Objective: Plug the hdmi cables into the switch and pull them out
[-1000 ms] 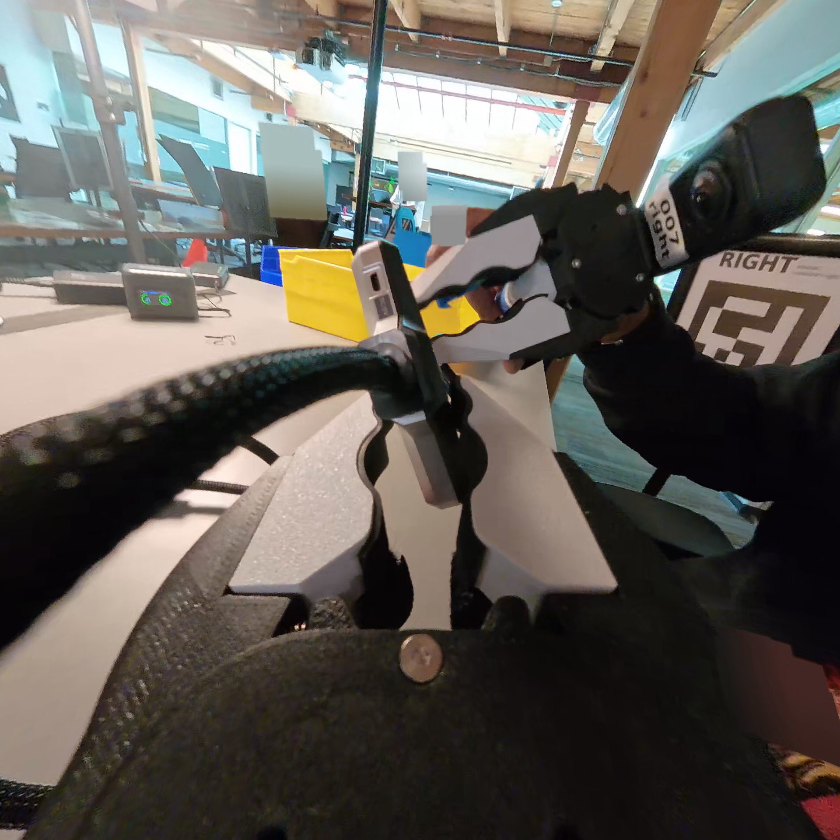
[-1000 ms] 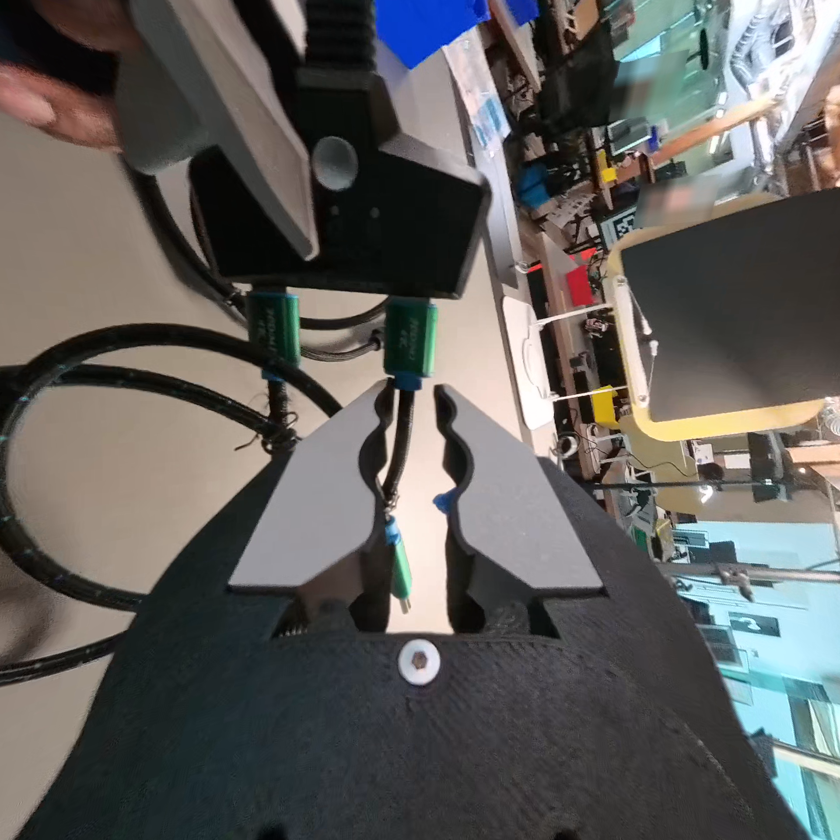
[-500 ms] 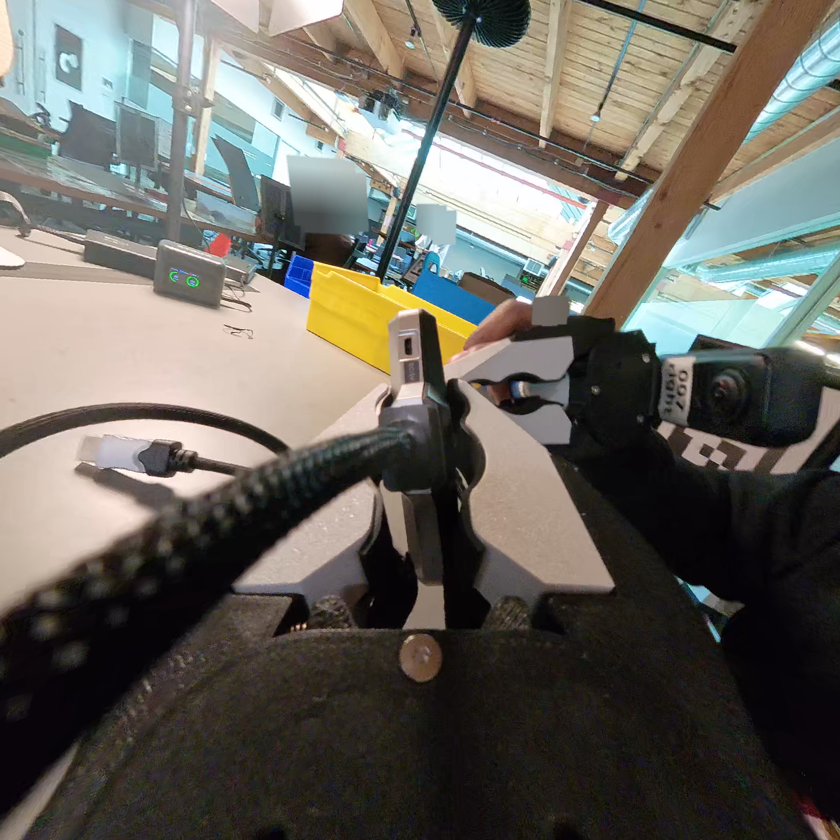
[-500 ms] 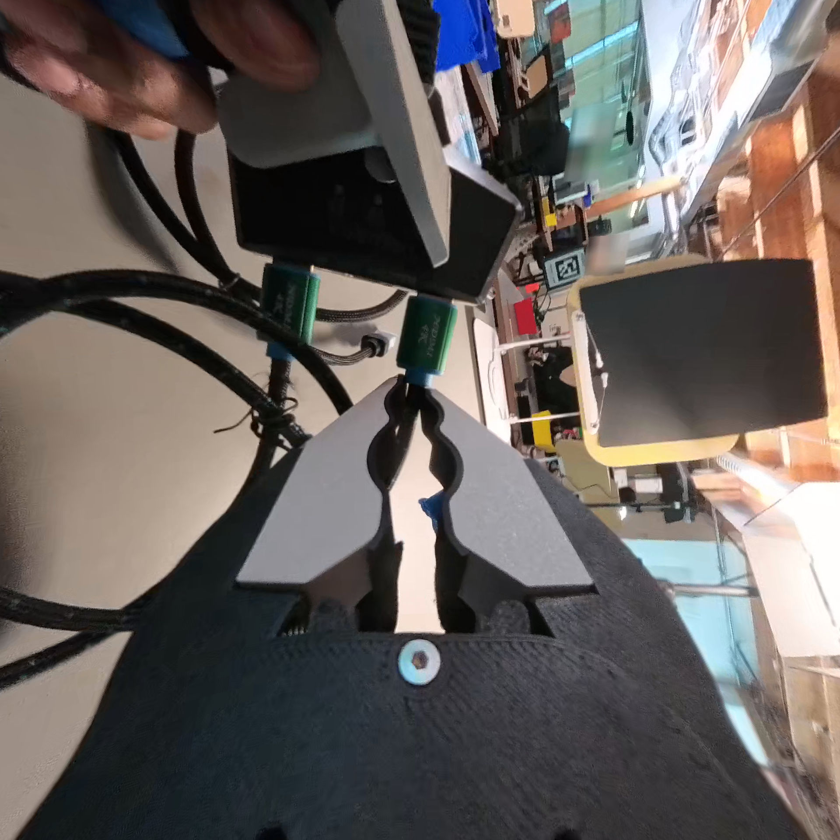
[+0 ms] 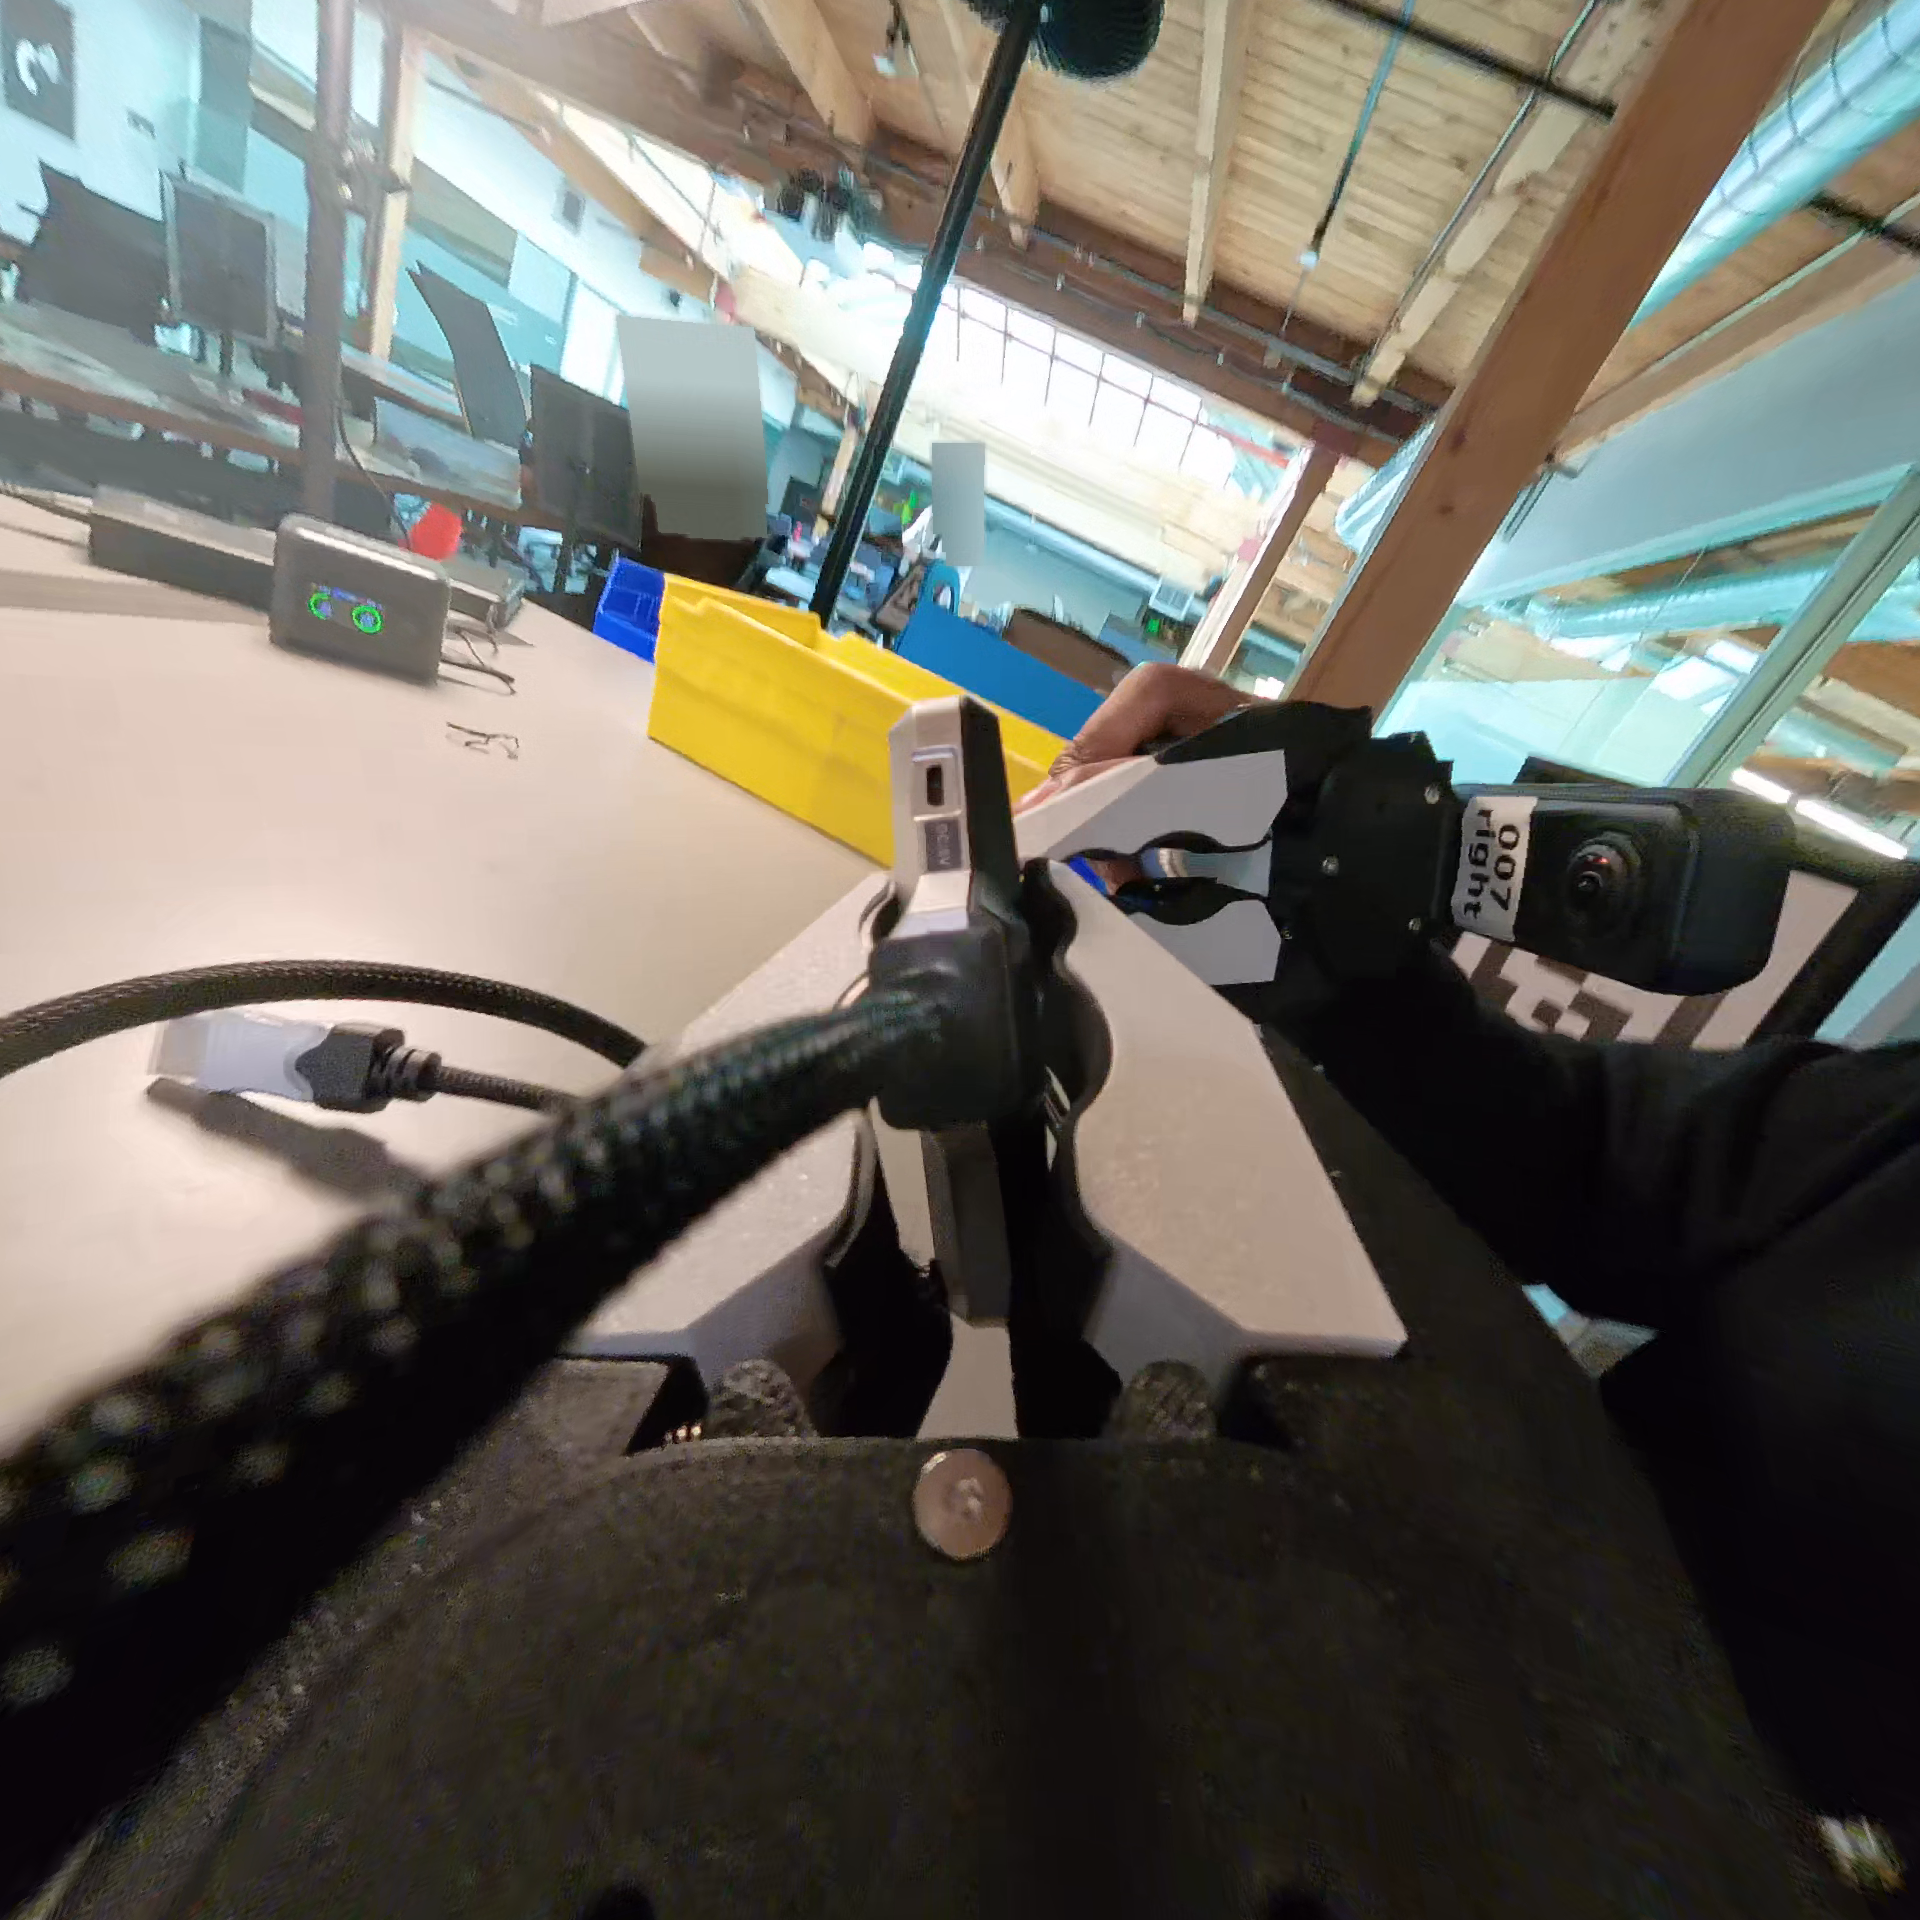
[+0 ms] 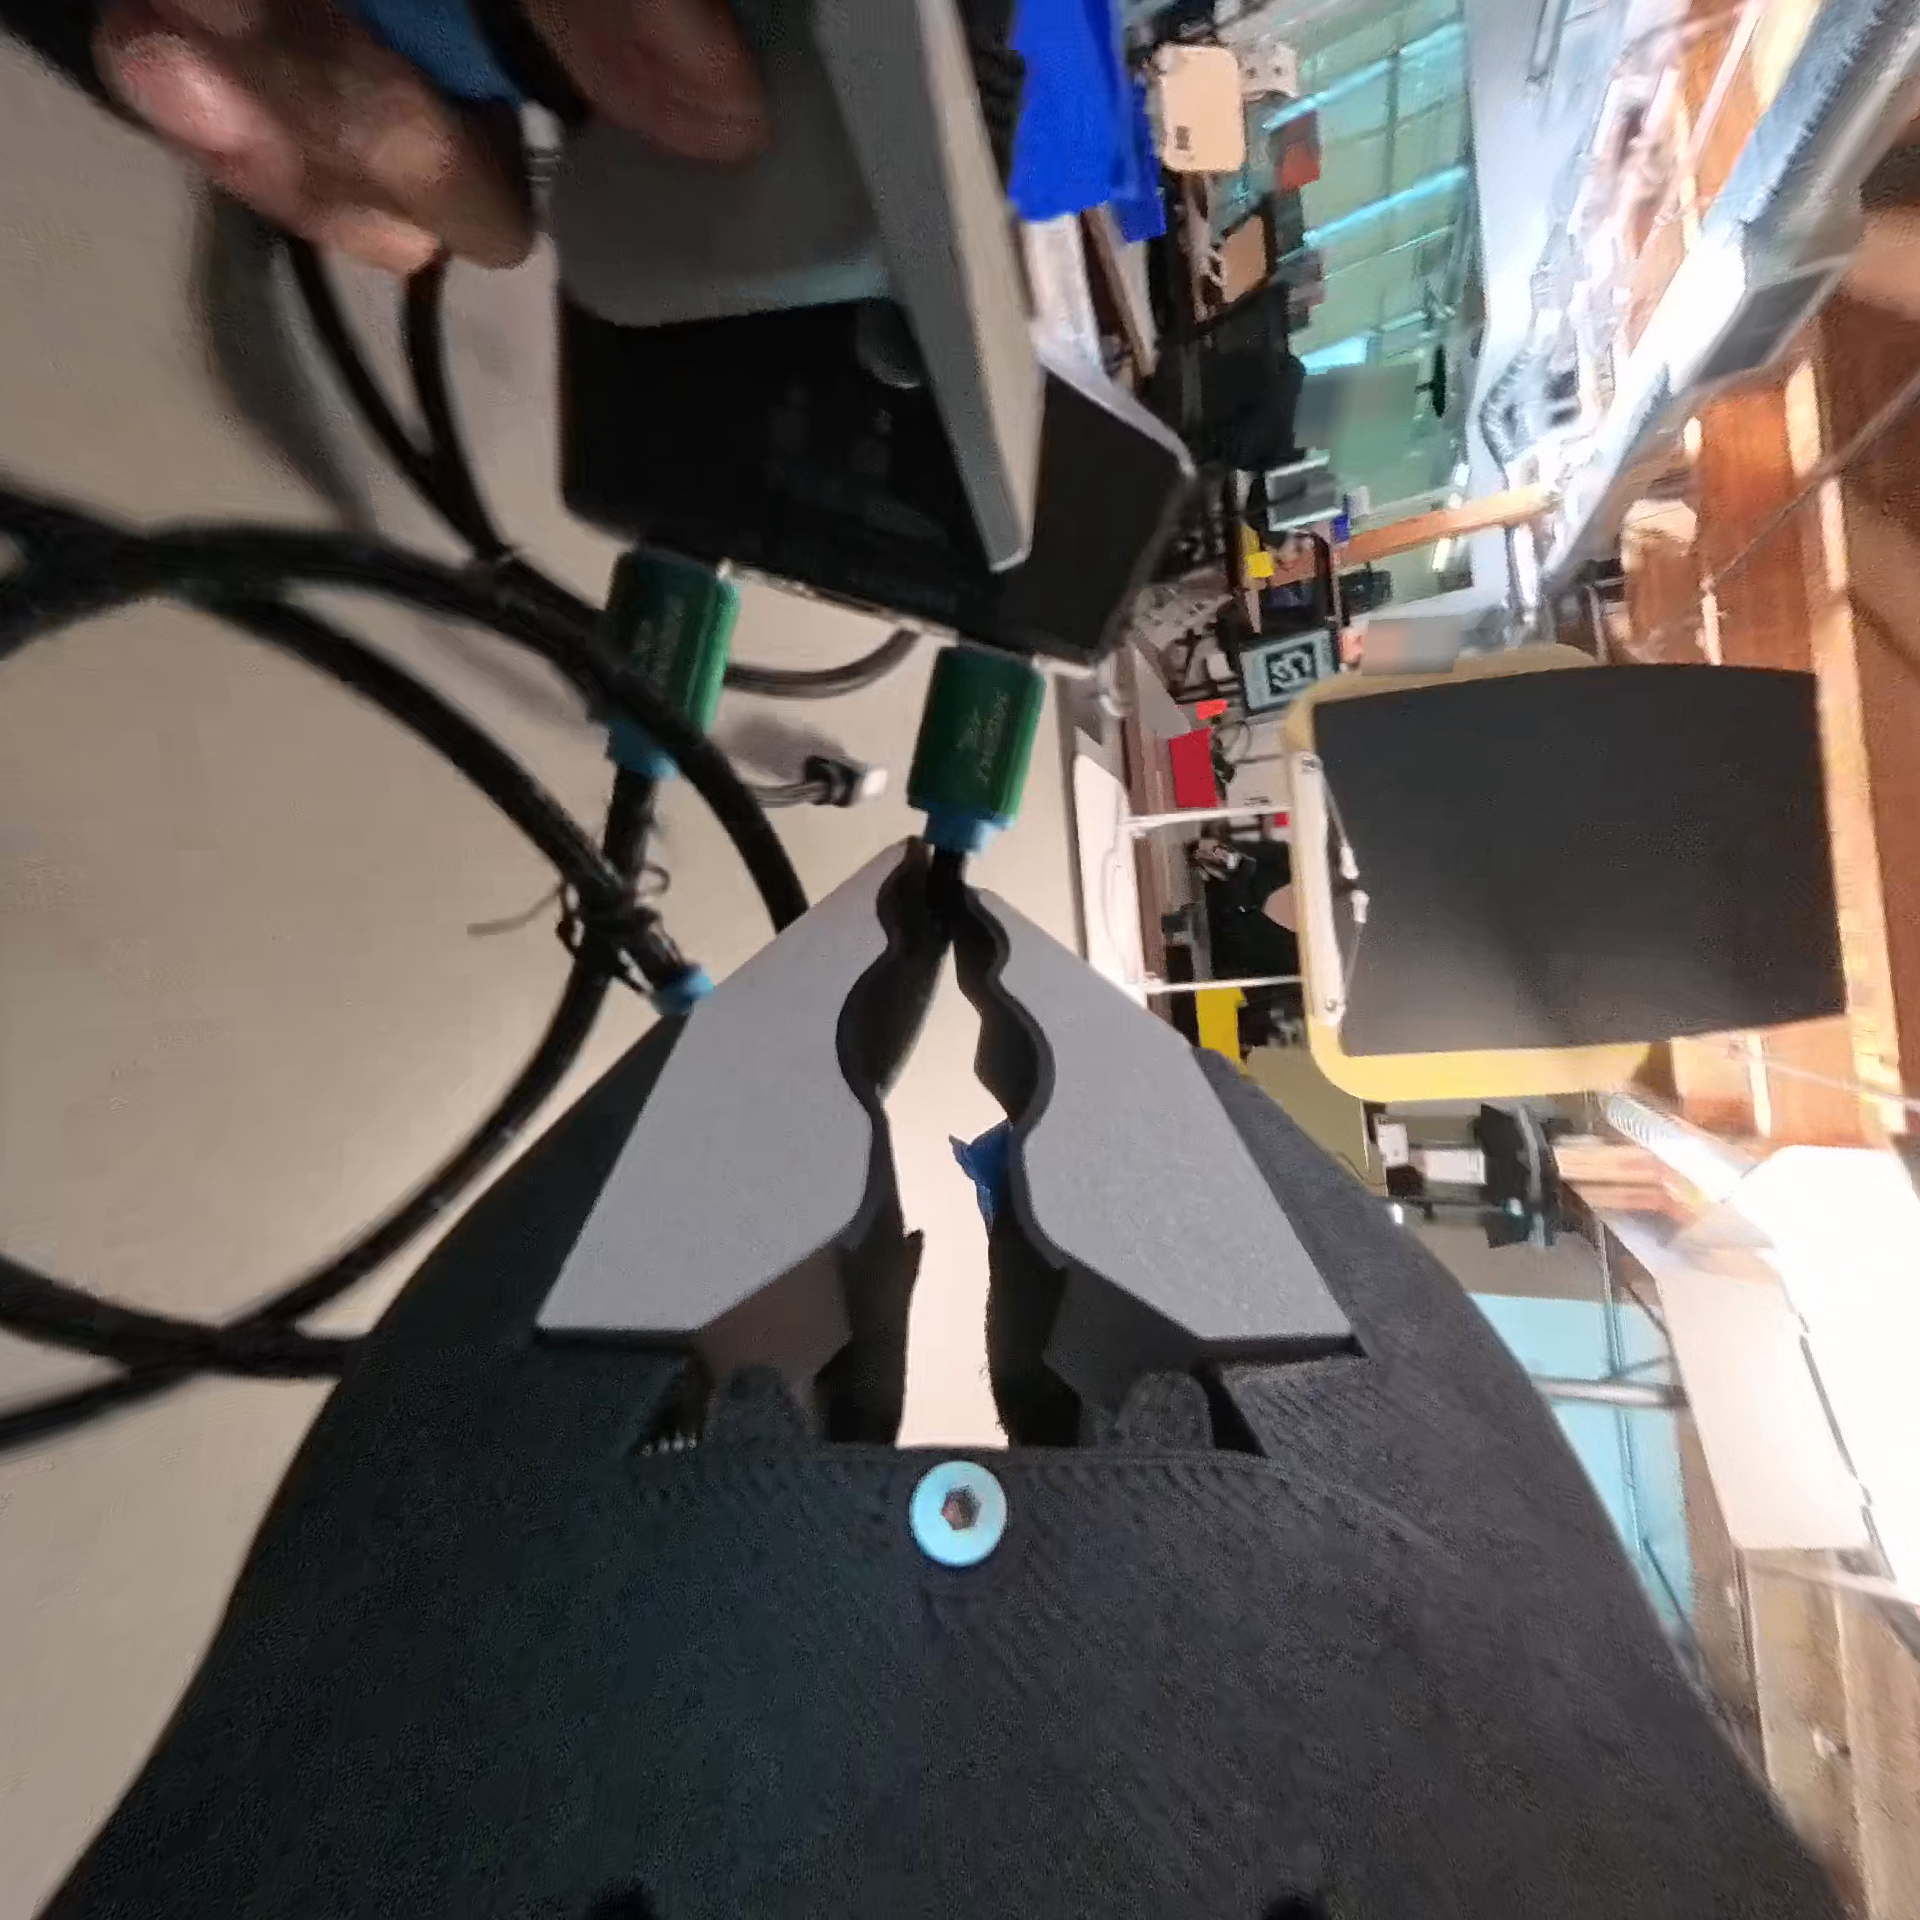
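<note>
My left gripper is shut on the switch, a thin silver and black box held edge-on above the table. A thick braided cable runs from it toward the lower left. In the right wrist view the switch is a black box under a grey left finger. One green HDMI plug sits in its edge. My right gripper is shut on the thin black cable just behind a second green plug, whose end meets the switch. The right gripper also shows beside the switch.
A loose silver plug lies on the grey table. A yellow bin, a blue bin and a grey device with green lights stand farther back. Black cables loop on the table. A hand holds the left gripper. The gap from one gripper's tips to the other's is roughly 5 cm.
My right gripper's jaws, apart around the thin cable a second ago, have closed on it behind the green plug. The left gripper has tilted and kept its hold on the switch.
</note>
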Demonstrator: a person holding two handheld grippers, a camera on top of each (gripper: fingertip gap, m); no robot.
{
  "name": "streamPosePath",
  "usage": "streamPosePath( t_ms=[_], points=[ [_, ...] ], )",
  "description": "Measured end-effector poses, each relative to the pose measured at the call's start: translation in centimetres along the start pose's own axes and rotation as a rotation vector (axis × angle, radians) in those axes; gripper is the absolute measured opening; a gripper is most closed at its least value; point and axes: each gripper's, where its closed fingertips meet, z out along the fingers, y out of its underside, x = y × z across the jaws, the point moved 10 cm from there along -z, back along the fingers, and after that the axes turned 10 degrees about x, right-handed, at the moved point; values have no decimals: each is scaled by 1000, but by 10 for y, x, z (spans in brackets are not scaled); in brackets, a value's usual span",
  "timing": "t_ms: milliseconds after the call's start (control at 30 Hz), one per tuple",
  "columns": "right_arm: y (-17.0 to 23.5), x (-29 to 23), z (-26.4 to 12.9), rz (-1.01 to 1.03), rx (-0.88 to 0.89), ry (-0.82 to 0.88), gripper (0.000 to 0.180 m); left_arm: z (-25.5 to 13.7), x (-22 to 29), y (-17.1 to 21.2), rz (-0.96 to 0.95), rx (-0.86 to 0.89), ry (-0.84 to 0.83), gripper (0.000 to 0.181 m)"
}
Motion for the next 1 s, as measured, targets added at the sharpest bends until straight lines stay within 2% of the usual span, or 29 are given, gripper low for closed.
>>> streamPosePath(
  t_ms=[100,167,267,300,367,467,600,700,800,900,1000],
  points=[
    [-3,-13,7,9,-23,-22,8,1,-8,-2,-55,64,-35,20],
    [-1,-11,2,-19,0,-7,8,0,-7,-1,-58,40,-24,21],
    [-4,-7,1,51,-3,14,9,0,-3,-3,-42,53,6,27],
    [-5,-14,3,33,-7,0,7,-1,-7,-3,-65,55,-5,20],
    [-5,-18,2,-13,6,-4,8,-5,-8,-3,-63,12,-15,21],
    [-5,-7,0,76,7,17,9,-3,-1,-3,-42,44,-4,21],
    [-7,-17,1,1,9,10,7,-8,-7,-4,-80,47,-39,21],
    [-6,-11,0,95,14,-2,9,-4,-4,-4,-86,87,-21,21],
    [-4,-20,-3,16,-1,-10,7,-4,-7,-2,-72,31,-42,21],
    [-3,-14,-5,152,12,-29,8,0,-2,-1,-53,67,-31,22],
    [-1,-26,-5,66,-4,-38,6,0,-4,1,-35,15,-63,21]
  ],
)
